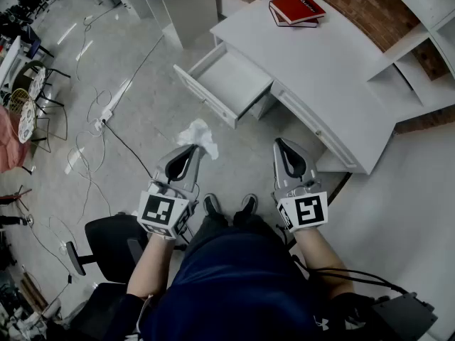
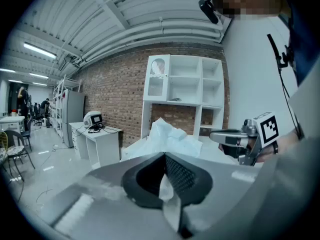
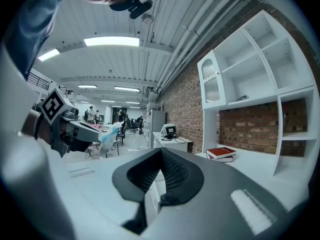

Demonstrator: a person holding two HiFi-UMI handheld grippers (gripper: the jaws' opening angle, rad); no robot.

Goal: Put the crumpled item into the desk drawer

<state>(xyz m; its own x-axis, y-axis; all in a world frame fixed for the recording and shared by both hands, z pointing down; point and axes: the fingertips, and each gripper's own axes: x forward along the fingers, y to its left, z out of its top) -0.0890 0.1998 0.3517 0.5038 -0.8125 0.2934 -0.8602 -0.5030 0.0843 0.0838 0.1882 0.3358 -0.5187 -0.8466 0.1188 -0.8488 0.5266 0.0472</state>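
Note:
The crumpled item is a wad of white paper [image 1: 200,135], pinched at the tip of my left gripper [image 1: 193,150], which is shut on it above the floor. In the left gripper view the paper [image 2: 169,135] bulges out beyond the closed jaws. The white desk [image 1: 320,69] stands ahead, and its drawer [image 1: 229,82] is pulled out, with nothing showing inside. The drawer lies a short way beyond the paper. My right gripper [image 1: 284,146] hovers before the desk's front edge, shut with nothing in it. From the right gripper view the left gripper and paper [image 3: 106,134] show at the left.
Two red books [image 1: 296,10] lie at the far end of the desk top. White shelves [image 1: 416,62] stand to the right against a brick wall. A black chair [image 1: 106,244] is behind my left arm. Cables [image 1: 106,126] trail over the floor at left.

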